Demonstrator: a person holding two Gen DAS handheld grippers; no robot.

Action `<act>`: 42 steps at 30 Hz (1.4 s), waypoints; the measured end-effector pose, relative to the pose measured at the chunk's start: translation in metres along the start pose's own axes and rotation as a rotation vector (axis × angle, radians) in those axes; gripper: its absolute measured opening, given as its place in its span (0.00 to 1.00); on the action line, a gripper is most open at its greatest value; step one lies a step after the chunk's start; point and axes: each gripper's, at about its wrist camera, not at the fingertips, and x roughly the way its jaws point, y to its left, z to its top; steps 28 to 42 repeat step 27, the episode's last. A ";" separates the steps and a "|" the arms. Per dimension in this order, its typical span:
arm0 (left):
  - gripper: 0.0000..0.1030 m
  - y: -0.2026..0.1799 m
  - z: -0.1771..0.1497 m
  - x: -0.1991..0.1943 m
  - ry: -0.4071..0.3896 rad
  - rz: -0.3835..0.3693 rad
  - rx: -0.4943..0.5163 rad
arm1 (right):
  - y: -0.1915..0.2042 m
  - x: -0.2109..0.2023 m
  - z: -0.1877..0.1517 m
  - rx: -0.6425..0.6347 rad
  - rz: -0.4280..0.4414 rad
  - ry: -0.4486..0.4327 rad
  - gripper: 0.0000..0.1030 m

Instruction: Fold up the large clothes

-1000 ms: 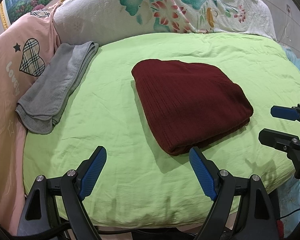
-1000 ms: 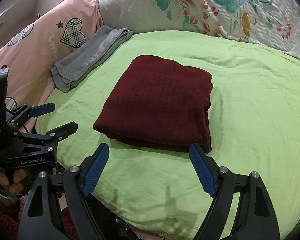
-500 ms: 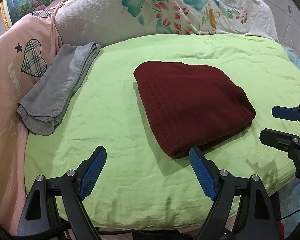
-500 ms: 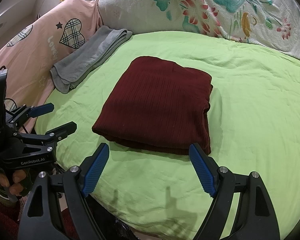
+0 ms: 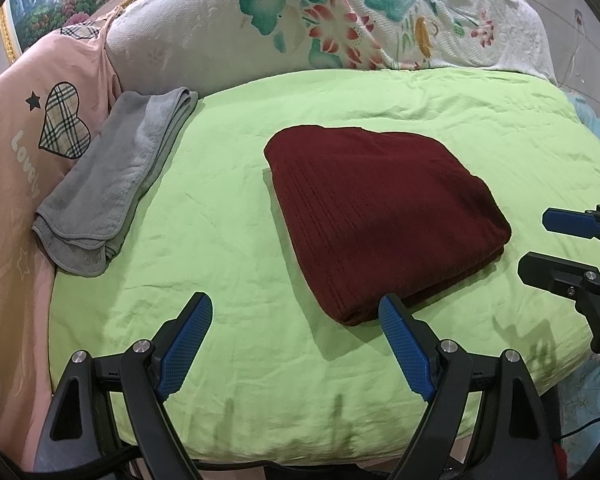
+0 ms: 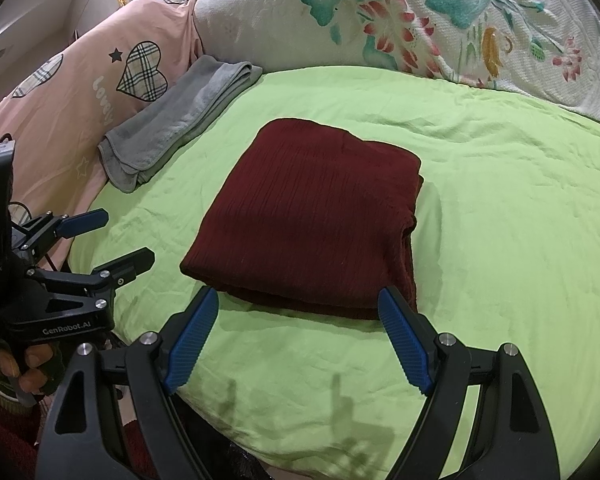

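Pink heart-print quilt [image 5: 28, 168] at 9 o'clock; folded grey towel [image 5: 112, 184] at 10 o'clock, likely parked aside as finished; left gripper [image 5: 296, 332] at 6 o'clock, jaws wide apart, empty, hovering off the bed's near edge; folded maroon knit sweater [image 5: 380, 220] centre of green bedsheet [image 5: 236, 208], squared up, fold looks done; right gripper [image 6: 298, 328] at its 6 o'clock edge, jaws spread, holding nothing; floral pillow [image 6: 420, 20] at 12 o'clock; no containers in view.
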 end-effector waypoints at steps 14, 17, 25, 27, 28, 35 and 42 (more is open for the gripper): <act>0.84 -0.001 0.006 0.006 0.009 0.003 0.000 | -0.004 0.002 0.007 0.001 -0.001 0.004 0.80; 0.84 -0.001 0.007 0.007 0.010 0.003 0.001 | -0.003 0.002 0.007 0.002 -0.001 0.003 0.80; 0.84 0.002 0.011 0.011 0.009 0.002 -0.018 | -0.005 0.005 0.011 0.007 -0.003 0.001 0.80; 0.85 0.005 0.013 0.014 0.010 -0.004 -0.026 | -0.006 0.008 0.015 0.010 -0.003 -0.001 0.80; 0.85 0.005 0.013 0.014 0.010 -0.004 -0.026 | -0.006 0.008 0.015 0.010 -0.003 -0.001 0.80; 0.85 0.005 0.013 0.014 0.010 -0.004 -0.026 | -0.006 0.008 0.015 0.010 -0.003 -0.001 0.80; 0.85 0.005 0.013 0.014 0.010 -0.004 -0.026 | -0.006 0.008 0.015 0.010 -0.003 -0.001 0.80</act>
